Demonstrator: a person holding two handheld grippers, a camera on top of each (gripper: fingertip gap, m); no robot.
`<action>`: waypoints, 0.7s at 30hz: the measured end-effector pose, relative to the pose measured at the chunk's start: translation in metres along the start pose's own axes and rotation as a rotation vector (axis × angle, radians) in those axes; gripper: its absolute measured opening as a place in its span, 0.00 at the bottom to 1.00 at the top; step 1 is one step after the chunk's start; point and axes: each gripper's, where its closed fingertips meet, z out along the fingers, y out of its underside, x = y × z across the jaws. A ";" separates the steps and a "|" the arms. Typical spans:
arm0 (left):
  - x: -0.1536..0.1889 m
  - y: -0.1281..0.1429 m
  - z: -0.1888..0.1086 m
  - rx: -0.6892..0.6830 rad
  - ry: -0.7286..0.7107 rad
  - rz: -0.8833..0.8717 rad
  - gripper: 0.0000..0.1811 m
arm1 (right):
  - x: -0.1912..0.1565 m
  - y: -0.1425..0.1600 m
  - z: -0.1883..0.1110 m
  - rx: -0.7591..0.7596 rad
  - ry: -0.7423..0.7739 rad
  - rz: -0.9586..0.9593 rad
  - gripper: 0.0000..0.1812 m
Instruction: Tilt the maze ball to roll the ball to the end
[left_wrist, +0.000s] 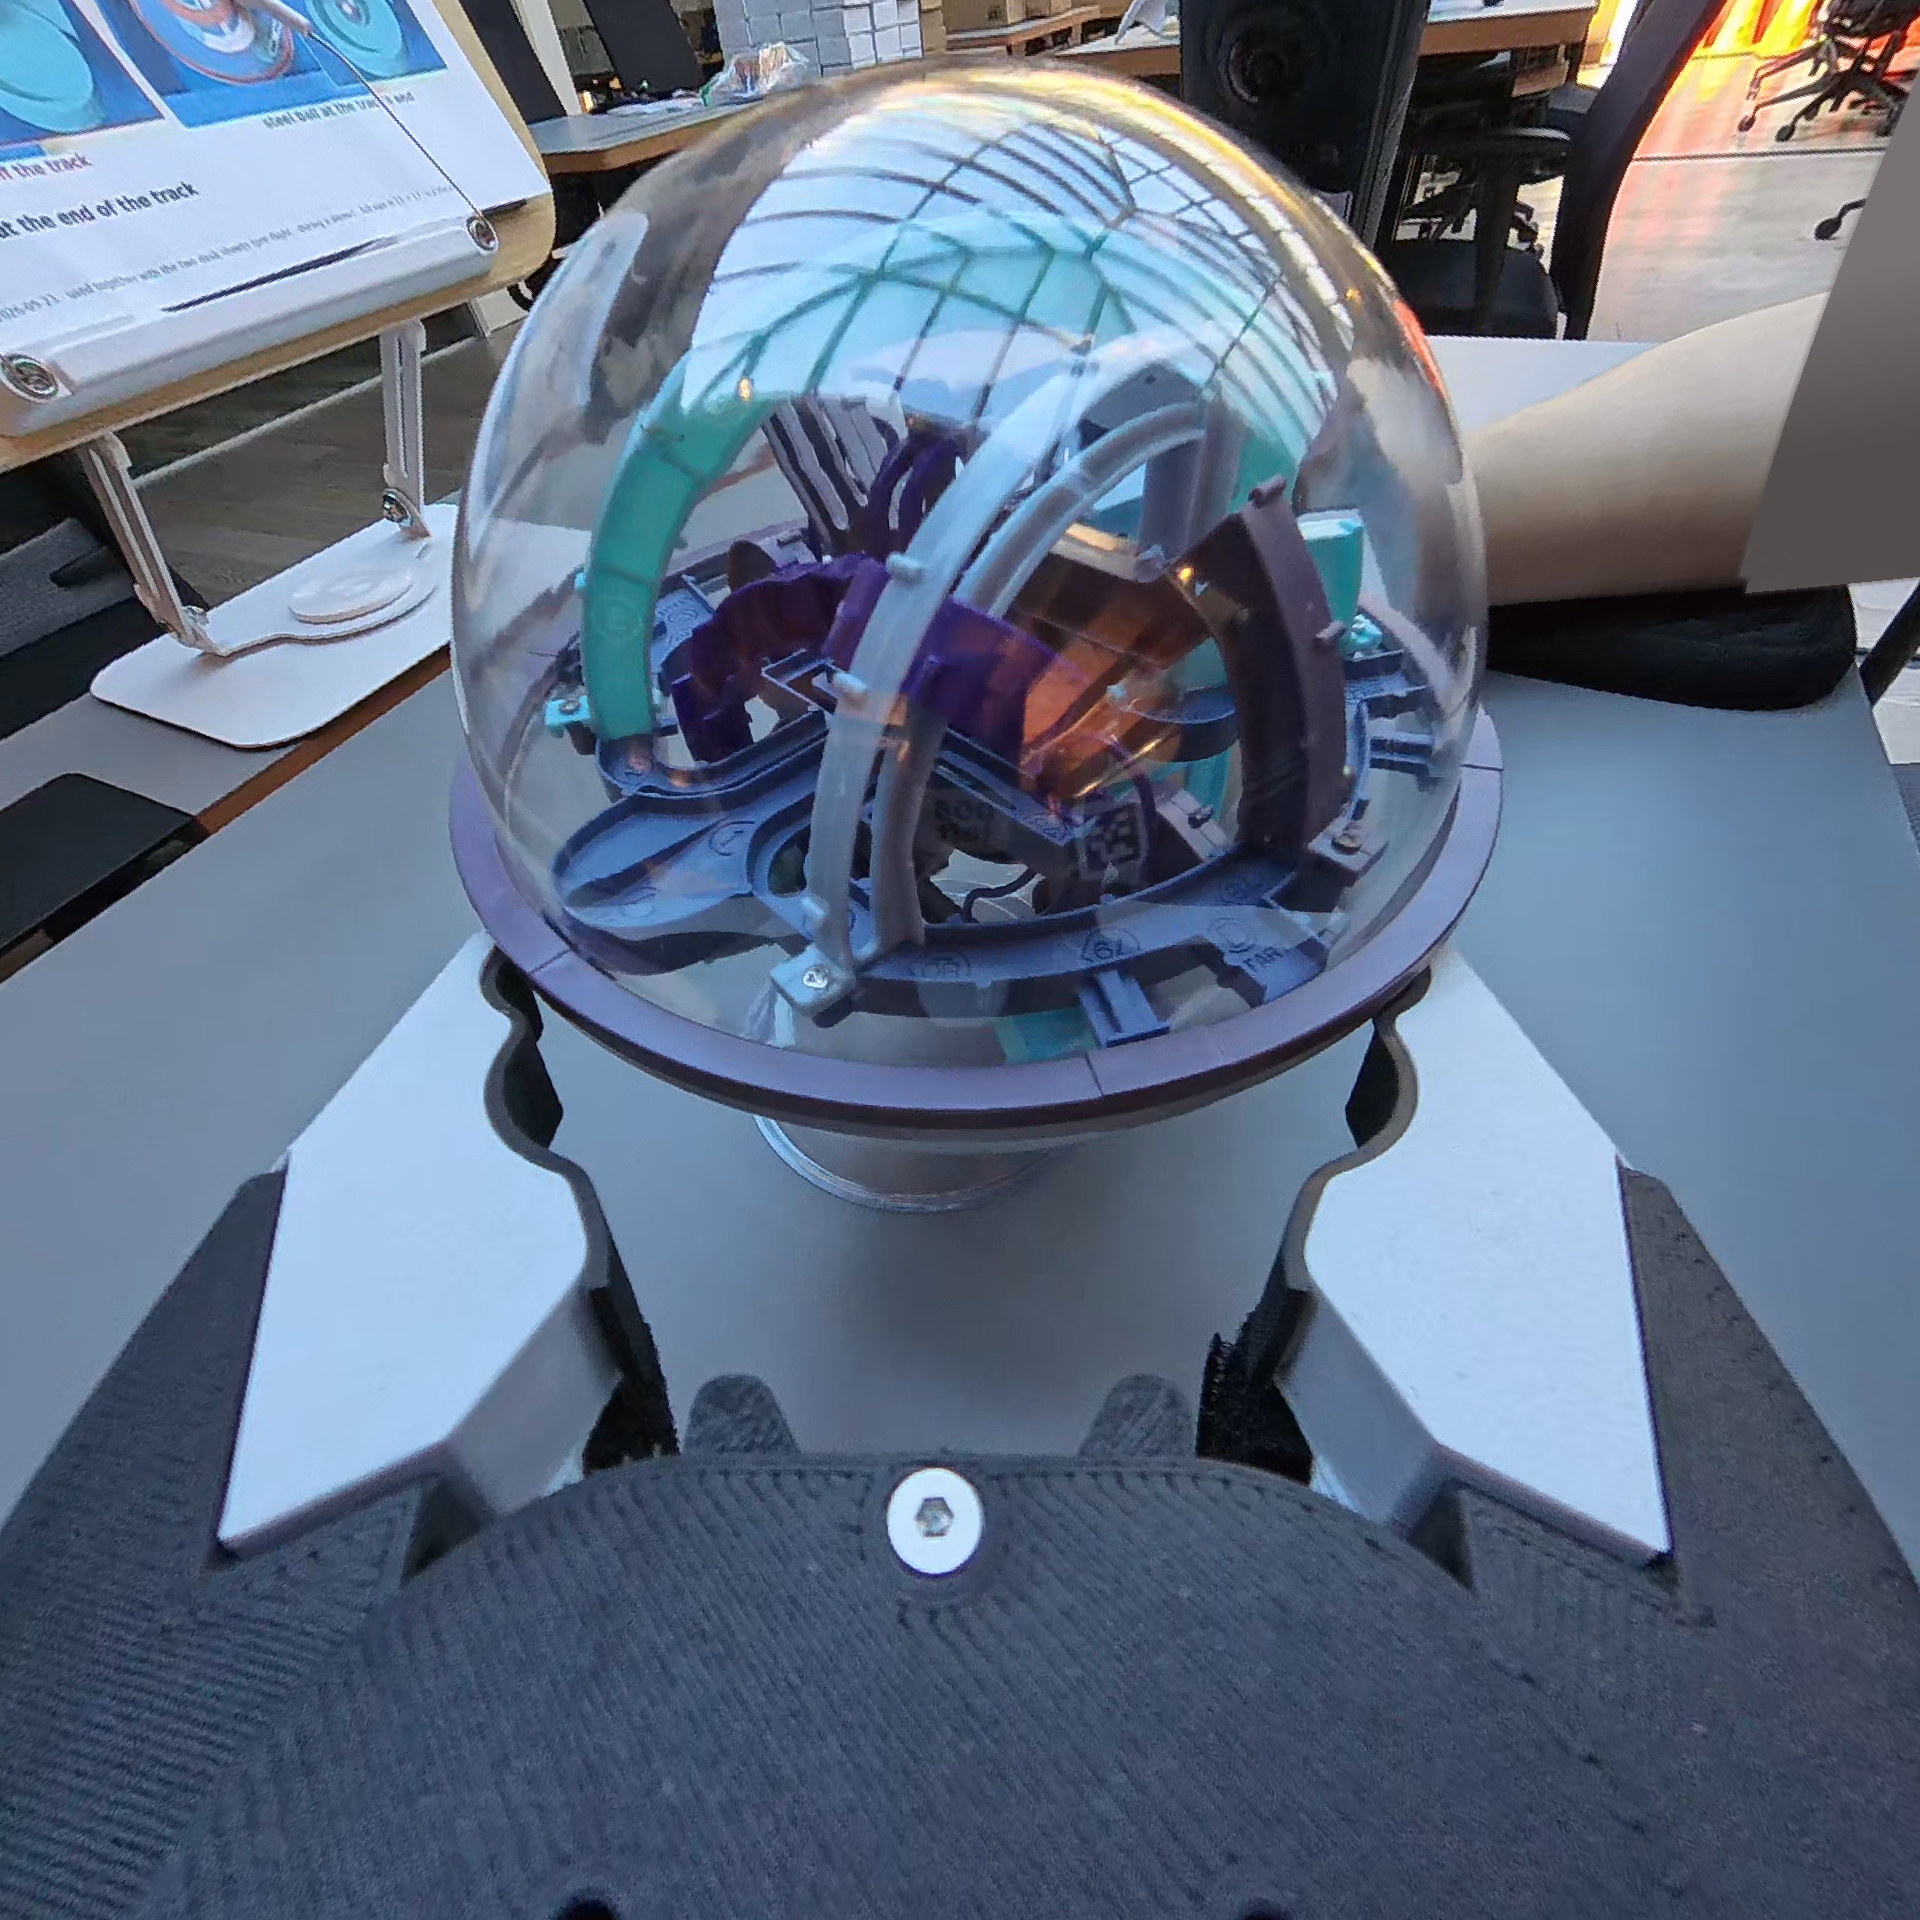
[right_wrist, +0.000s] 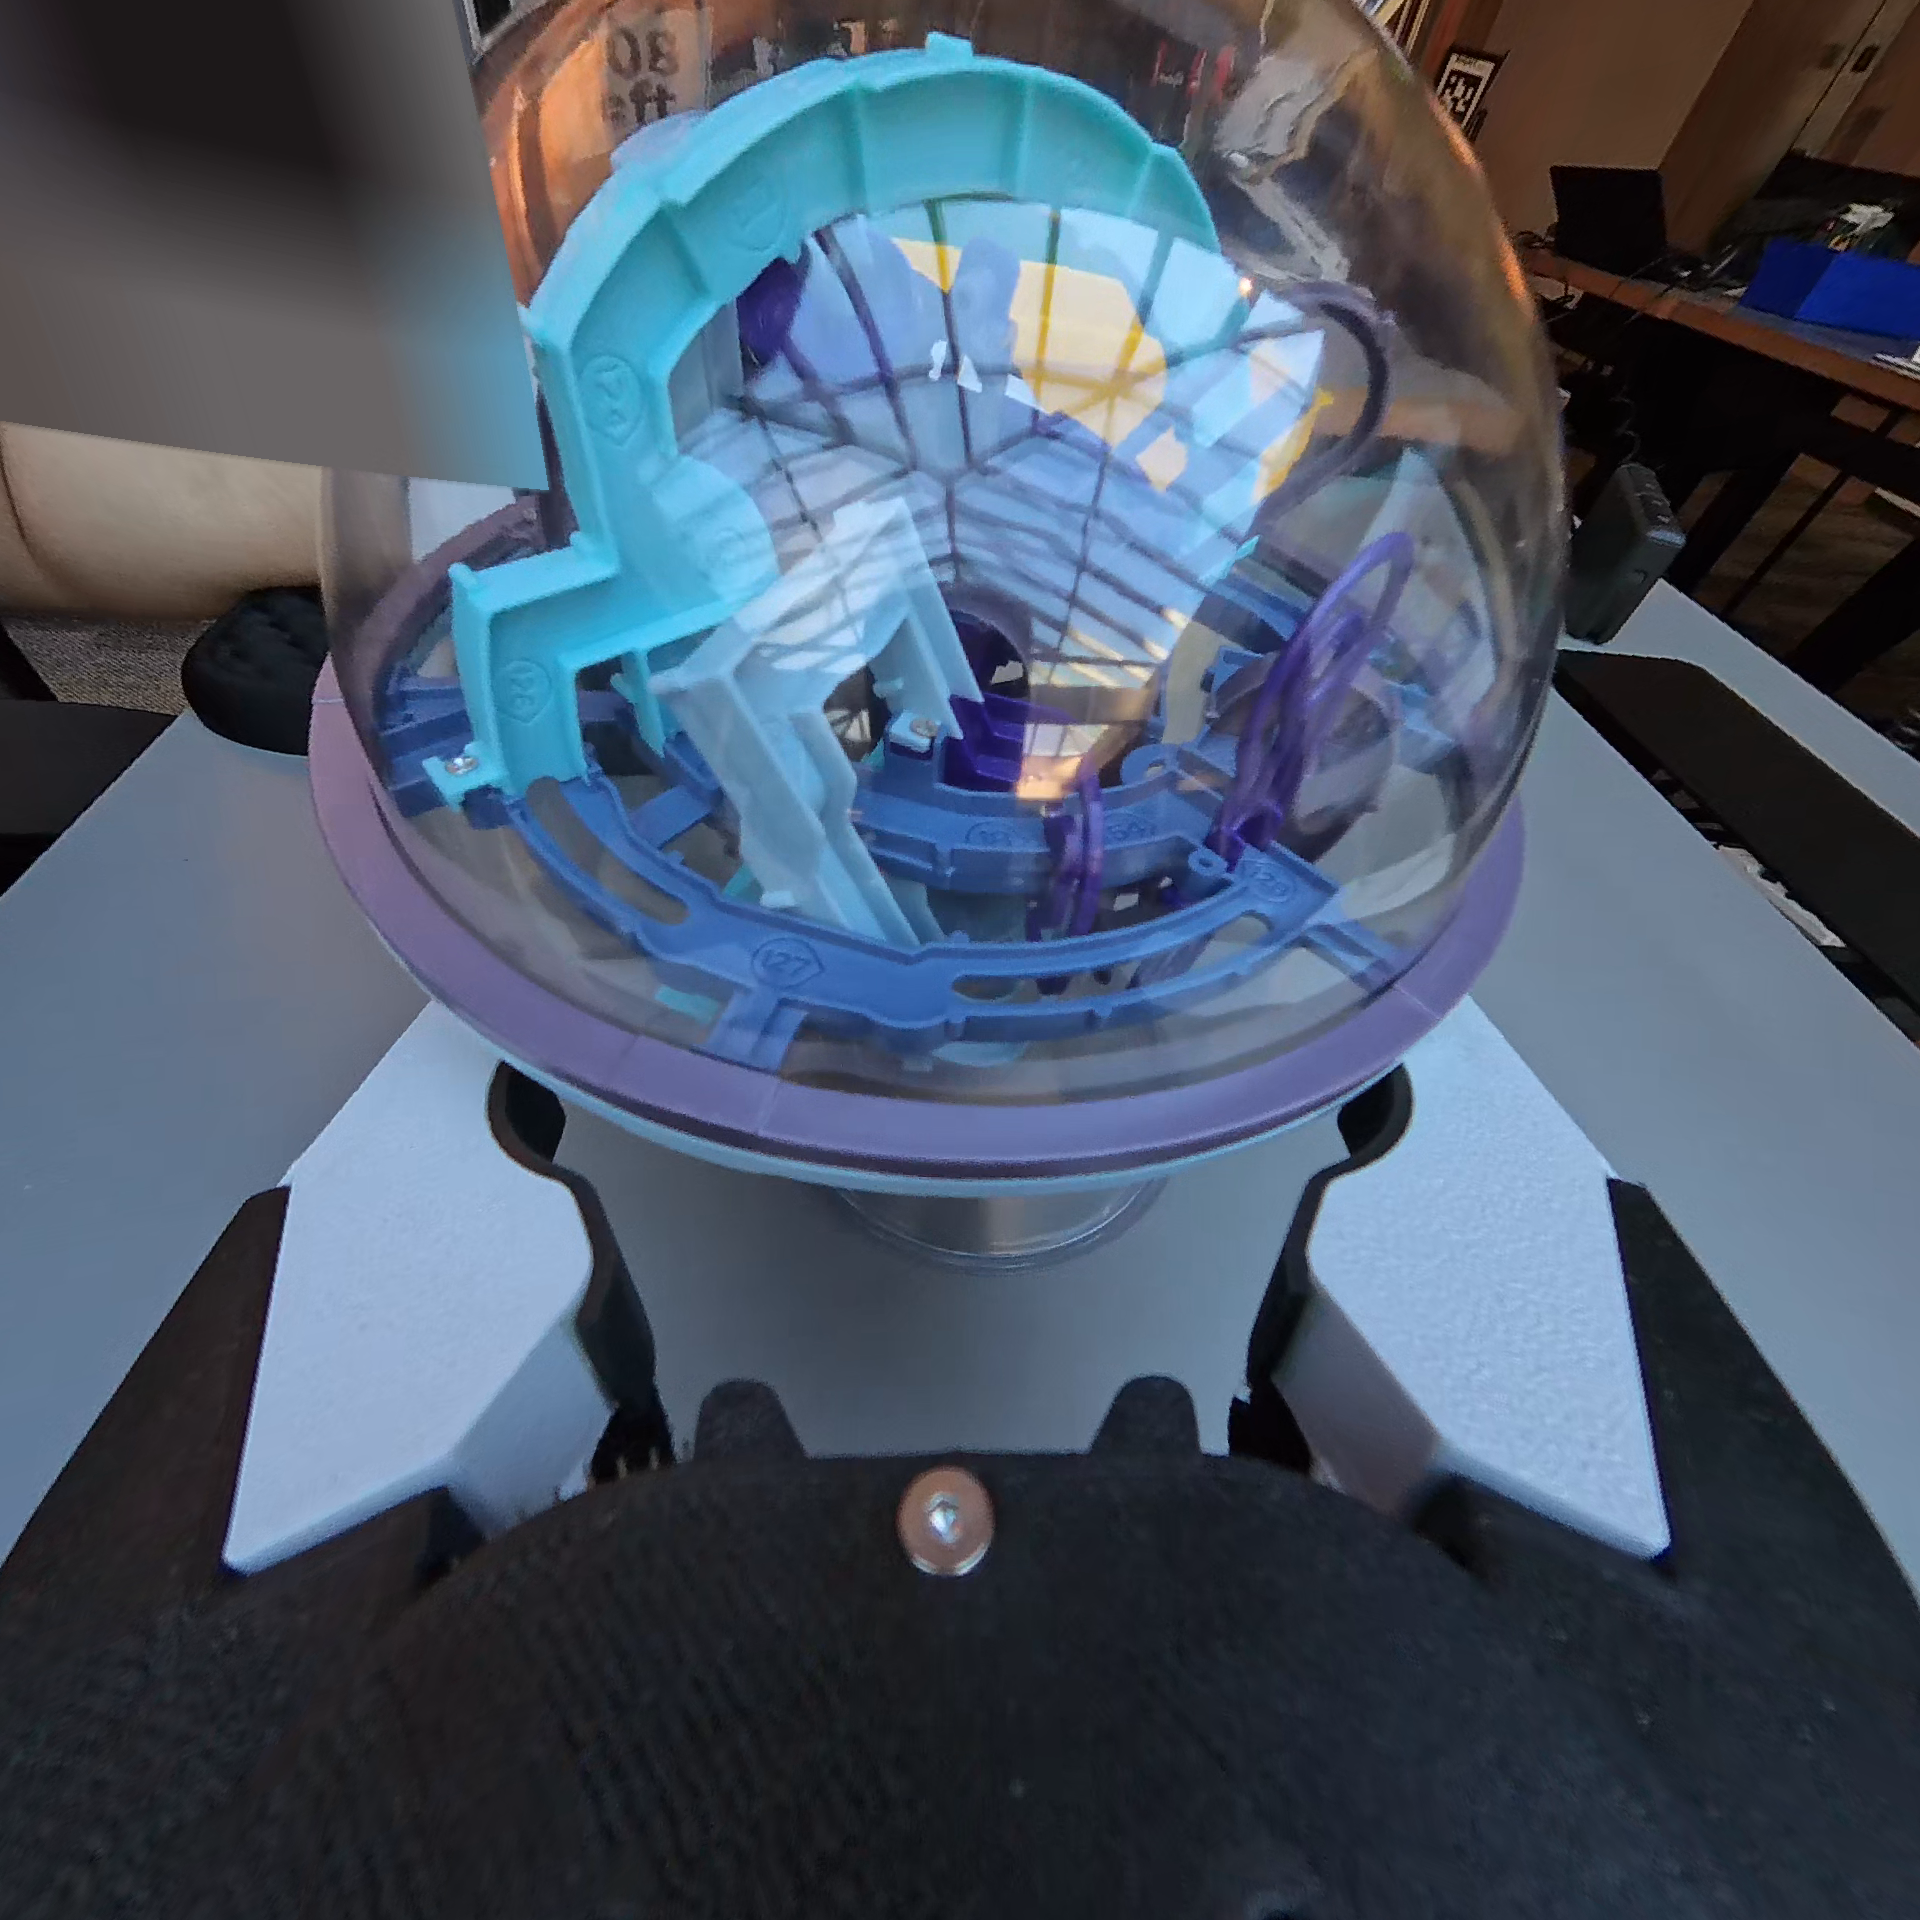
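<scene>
The maze ball (left_wrist: 966, 582) is a clear sphere with a purple equator ring (left_wrist: 831, 1081) and teal, grey, blue and purple tracks inside. It rests upright on a short clear stand (left_wrist: 894, 1174) on the grey table (left_wrist: 187, 1018). My left gripper (left_wrist: 966, 966) is open, with its white fingers (left_wrist: 416, 1195) spread wide and their tips just under the ring on either side. In the right wrist view the maze ball (right_wrist: 935, 623) fills the frame on its stand (right_wrist: 987, 1226). My right gripper (right_wrist: 951, 1086) is open in the same way, tips under the ring. I cannot find the small ball inside.
A printed instruction sheet (left_wrist: 208, 208) on a white stand (left_wrist: 270, 665) is at the back left in the left wrist view. A black cushion (left_wrist: 1662, 644) and beige roll (left_wrist: 1610, 468) lie behind the sphere. A black device (right_wrist: 1631, 551) sits at the table's right edge.
</scene>
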 end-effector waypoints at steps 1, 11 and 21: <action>0.000 0.001 0.000 -0.003 0.002 -0.002 0.85 | 0.000 0.000 0.000 0.000 0.001 -0.002 0.85; 0.000 0.002 0.001 -0.008 0.003 0.000 0.85 | 0.001 -0.003 -0.001 0.006 0.008 -0.020 0.85; 0.000 -0.001 0.000 0.000 -0.005 0.009 0.85 | 0.001 -0.001 -0.001 -0.002 0.006 -0.020 0.85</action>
